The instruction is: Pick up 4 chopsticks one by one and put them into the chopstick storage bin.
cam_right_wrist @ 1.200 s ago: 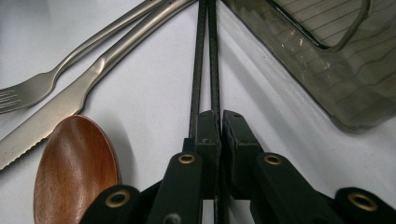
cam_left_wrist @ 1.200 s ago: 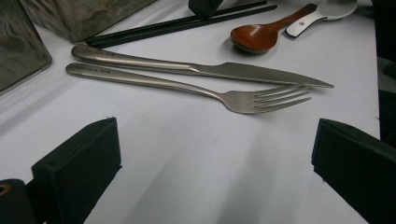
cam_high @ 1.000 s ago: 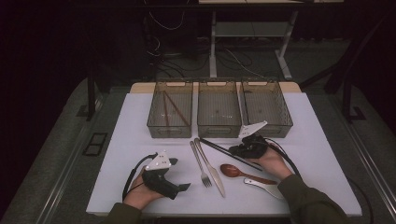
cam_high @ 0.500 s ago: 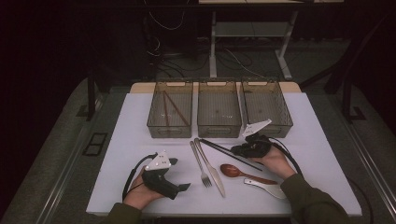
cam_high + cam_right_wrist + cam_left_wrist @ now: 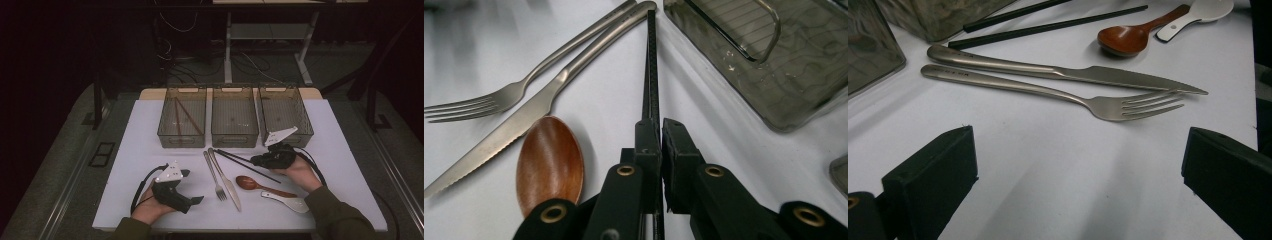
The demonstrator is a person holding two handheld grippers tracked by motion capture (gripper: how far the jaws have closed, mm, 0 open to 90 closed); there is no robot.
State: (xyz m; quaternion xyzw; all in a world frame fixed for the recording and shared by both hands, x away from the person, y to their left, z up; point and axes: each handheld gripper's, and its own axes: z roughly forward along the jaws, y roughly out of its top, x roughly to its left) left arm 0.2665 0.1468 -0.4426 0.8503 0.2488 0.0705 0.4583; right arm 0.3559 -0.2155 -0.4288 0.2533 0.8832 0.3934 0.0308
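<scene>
The right gripper (image 5: pixel 660 131) is clenching its jaws on the black chopsticks (image 5: pixel 651 65), which are running straight ahead from its fingertips toward the handles of the knife (image 5: pixel 531 112) and fork (image 5: pixel 499 97); in the high view the right gripper (image 5: pixel 255 161) is sitting just in front of the right-hand bin (image 5: pixel 305 131). The left gripper (image 5: pixel 1075 165) is resting released, nothing between its jaws, with the fork (image 5: pixel 1058 95) and knife (image 5: pixel 1073 74) lying ahead of it.

To do this step well, I judge the person should be keeping both sticks pinched together, lifting them level so the far tips are not dragging across the knife, and watching the wooden spoon (image 5: pixel 550 162) lying just beside the left jaw.

Small stamped marks are showing on the fork and knife handles in the left gripper view, but they are too small to read
</scene>
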